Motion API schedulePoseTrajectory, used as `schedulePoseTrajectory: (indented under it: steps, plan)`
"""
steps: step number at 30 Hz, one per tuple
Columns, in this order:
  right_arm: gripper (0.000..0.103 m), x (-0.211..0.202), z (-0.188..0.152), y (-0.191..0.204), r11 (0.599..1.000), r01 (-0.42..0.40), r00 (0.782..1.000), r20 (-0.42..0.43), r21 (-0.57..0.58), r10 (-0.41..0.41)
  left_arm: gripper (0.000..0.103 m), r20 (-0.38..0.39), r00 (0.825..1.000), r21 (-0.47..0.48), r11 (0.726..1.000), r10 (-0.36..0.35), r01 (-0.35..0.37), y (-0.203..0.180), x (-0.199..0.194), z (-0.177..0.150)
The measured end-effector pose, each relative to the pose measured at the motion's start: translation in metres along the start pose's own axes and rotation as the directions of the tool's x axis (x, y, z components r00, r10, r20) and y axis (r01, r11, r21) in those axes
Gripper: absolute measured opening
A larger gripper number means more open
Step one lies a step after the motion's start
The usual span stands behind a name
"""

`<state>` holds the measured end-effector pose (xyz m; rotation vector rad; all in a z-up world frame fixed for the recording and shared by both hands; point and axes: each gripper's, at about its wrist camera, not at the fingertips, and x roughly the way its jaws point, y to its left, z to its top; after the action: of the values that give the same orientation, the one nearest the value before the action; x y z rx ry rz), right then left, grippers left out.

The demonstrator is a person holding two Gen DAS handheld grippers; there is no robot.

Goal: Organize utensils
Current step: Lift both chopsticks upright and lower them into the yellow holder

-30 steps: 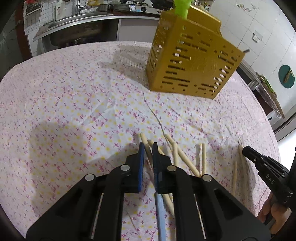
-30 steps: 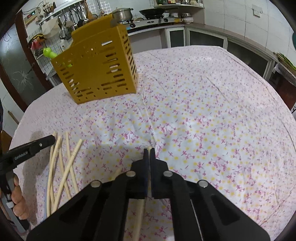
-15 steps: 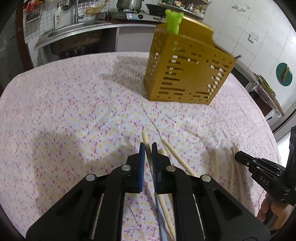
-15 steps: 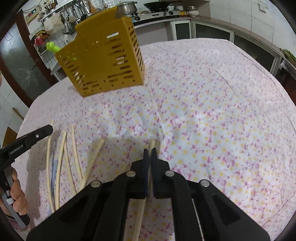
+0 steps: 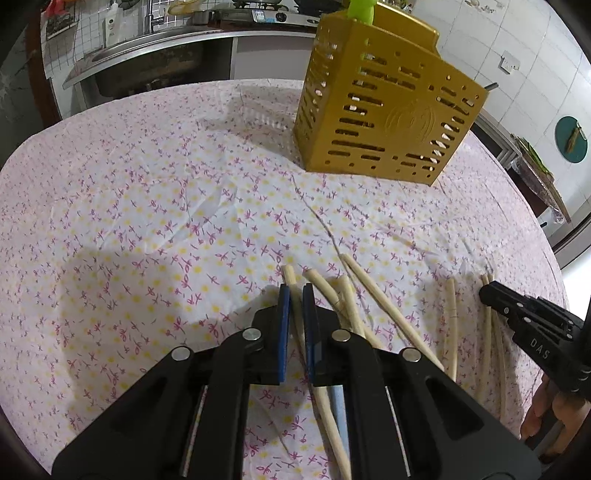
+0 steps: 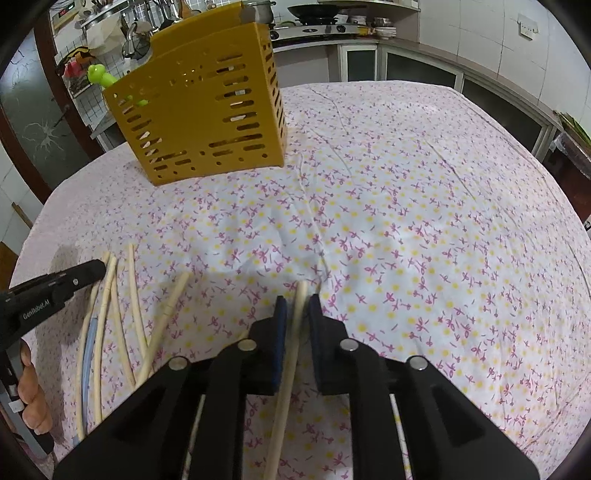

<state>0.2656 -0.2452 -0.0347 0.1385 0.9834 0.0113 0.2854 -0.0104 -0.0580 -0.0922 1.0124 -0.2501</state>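
Note:
My left gripper (image 5: pixel 296 291) is shut on a pale wooden chopstick (image 5: pixel 290 275) low over the floral tablecloth (image 5: pixel 147 184). Several more chopsticks (image 5: pixel 388 314) lie fanned out just to its right. My right gripper (image 6: pixel 298 306) has its jaws opening; a chopstick (image 6: pixel 300 295) lies between the blue pads (image 6: pixel 280 314) with a gap on each side. The perforated yellow utensil holder (image 5: pixel 380 110) (image 6: pixel 207 118) stands at the far side of the table, with a green utensil (image 5: pixel 360 9) (image 6: pixel 98 74) sticking out of it. Each gripper's tip shows in the other's view.
A pale blue stick (image 6: pixel 86 354) lies among the loose chopsticks (image 6: pixel 110 314) at the left. A hand (image 6: pixel 33 398) holds the left gripper's handle. A kitchen counter with a sink (image 5: pixel 147 66) and a stove (image 6: pixel 314 22) runs behind the table.
The right gripper's pads have parted a little from the chopstick they pinched. The left gripper keeps its hold on its chopstick and has barely shifted.

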Motion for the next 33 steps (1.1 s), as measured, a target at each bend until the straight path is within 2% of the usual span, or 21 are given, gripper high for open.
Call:
schedulePoseTrajectory:
  steps: [3,5,9,16,19,24,33]
  plan:
    - [0.013,0.0,0.0,0.004,1.0,0.022,1.0,-0.001,-0.014,-0.022,0.006,0.003,1.0,0.003,1.0,-0.001,0.001,0.0,0.0,0.0]
    - [0.008,0.0,0.001,0.002,1.0,0.017,1.0,-0.001,-0.006,-0.017,0.006,0.005,1.0,0.004,1.0,-0.004,0.004,0.0,0.0,-0.001]
    - [0.006,-0.004,0.001,-0.008,0.999,-0.028,0.999,0.018,0.041,0.028,0.004,0.015,1.0,0.006,1.0,-0.01,0.01,0.001,-0.004,-0.001]
    - [0.006,-0.039,0.007,-0.017,0.991,-0.11,0.988,0.121,0.08,0.1,0.004,0.083,0.996,0.008,0.999,-0.041,0.04,-0.004,-0.032,0.003]
    - [0.006,-0.058,0.011,-0.021,0.982,-0.164,0.972,0.187,0.09,0.146,0.004,0.128,0.989,0.021,0.998,-0.068,0.065,-0.009,-0.05,0.005]
    - [0.006,-0.08,0.014,-0.023,0.961,-0.267,0.93,0.279,0.072,0.237,0.004,0.187,0.977,0.042,0.995,-0.099,0.092,-0.018,-0.076,0.007]
    - [0.006,-0.105,0.021,-0.024,0.952,-0.304,0.882,0.383,0.012,0.277,0.004,0.282,0.952,0.094,0.991,-0.123,0.1,-0.037,-0.115,0.012]
